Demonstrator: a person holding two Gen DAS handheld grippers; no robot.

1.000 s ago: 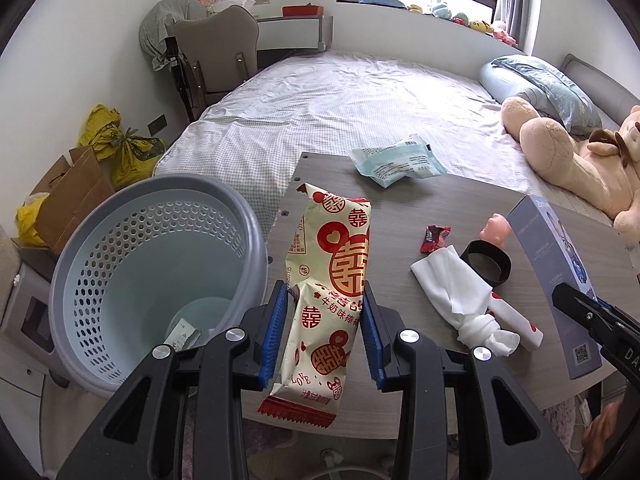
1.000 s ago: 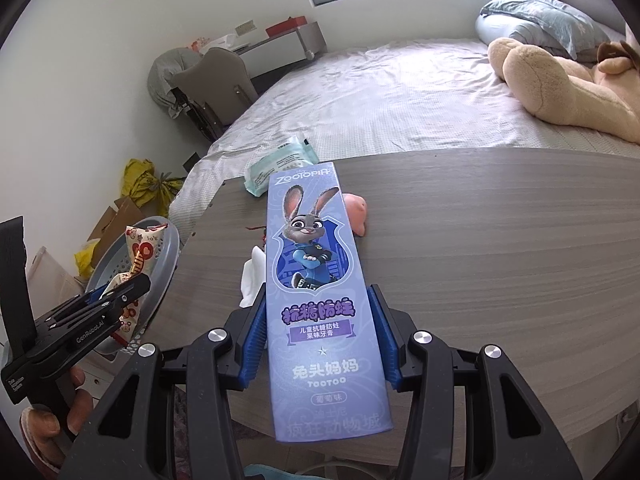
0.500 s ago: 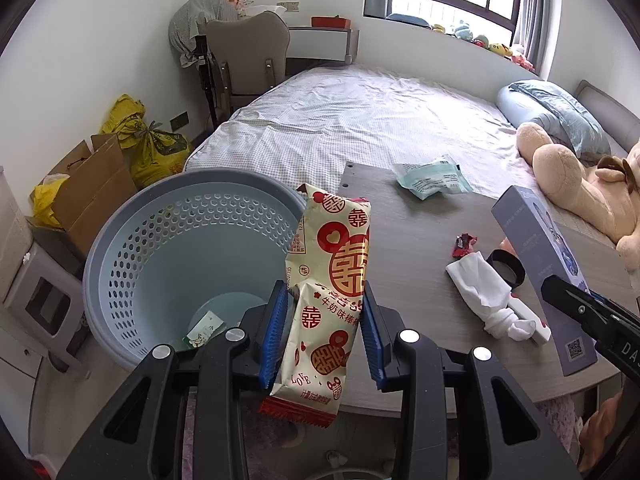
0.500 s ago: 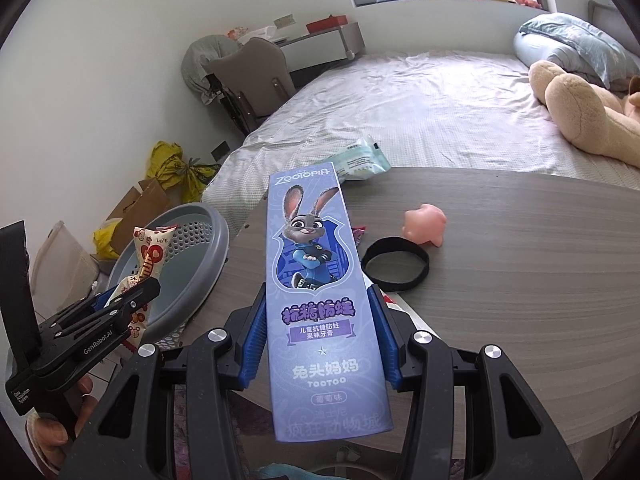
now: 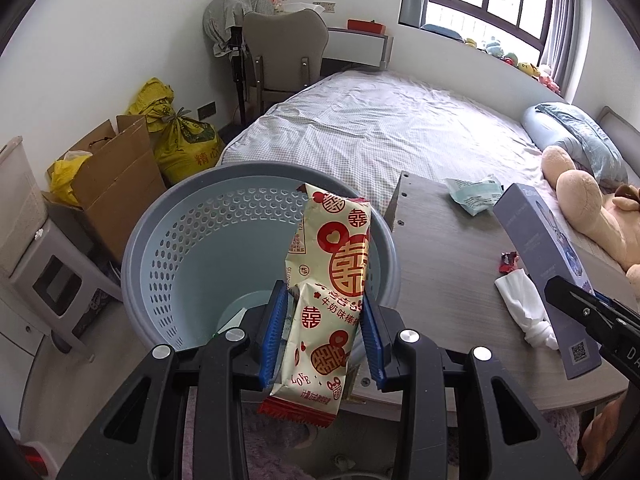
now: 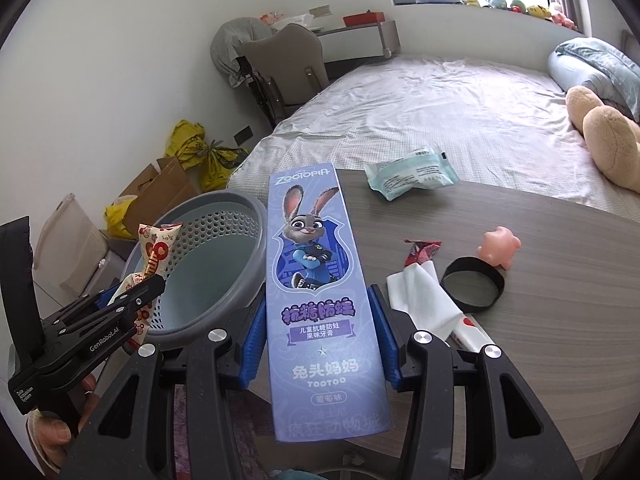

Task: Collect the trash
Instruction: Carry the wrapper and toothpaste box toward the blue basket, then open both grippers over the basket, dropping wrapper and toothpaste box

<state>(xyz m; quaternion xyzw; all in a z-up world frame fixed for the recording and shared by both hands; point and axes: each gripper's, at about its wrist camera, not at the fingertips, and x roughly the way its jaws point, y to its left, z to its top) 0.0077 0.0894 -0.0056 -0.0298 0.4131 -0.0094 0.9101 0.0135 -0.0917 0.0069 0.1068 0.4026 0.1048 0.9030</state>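
Observation:
My left gripper (image 5: 324,336) is shut on a cream and red snack wrapper (image 5: 332,272), held upright over the near rim of the blue-grey perforated basket (image 5: 168,248). A small scrap lies at the basket's bottom. My right gripper (image 6: 320,336) is shut on a tall purple toothpaste box (image 6: 316,280) with a cartoon rabbit, above the table's left edge beside the basket (image 6: 216,224). The left gripper (image 6: 132,300) with its wrapper shows at the left of the right wrist view. On the table lie a teal wrapper (image 6: 412,172), a red candy wrapper (image 6: 420,250) and a crumpled white tissue (image 6: 424,300).
A black band (image 6: 472,284) and a pink toy pig (image 6: 500,246) sit on the grey wooden table (image 6: 560,320). Behind are a bed (image 5: 400,128), a plush bear (image 5: 588,204), a chair (image 5: 280,52), a cardboard box (image 5: 108,176) and yellow bags (image 5: 176,140).
Both grippers have moved left with their loads. The wrapper now hangs over the basket instead of the table, and the box has come from over the table to its left edge.

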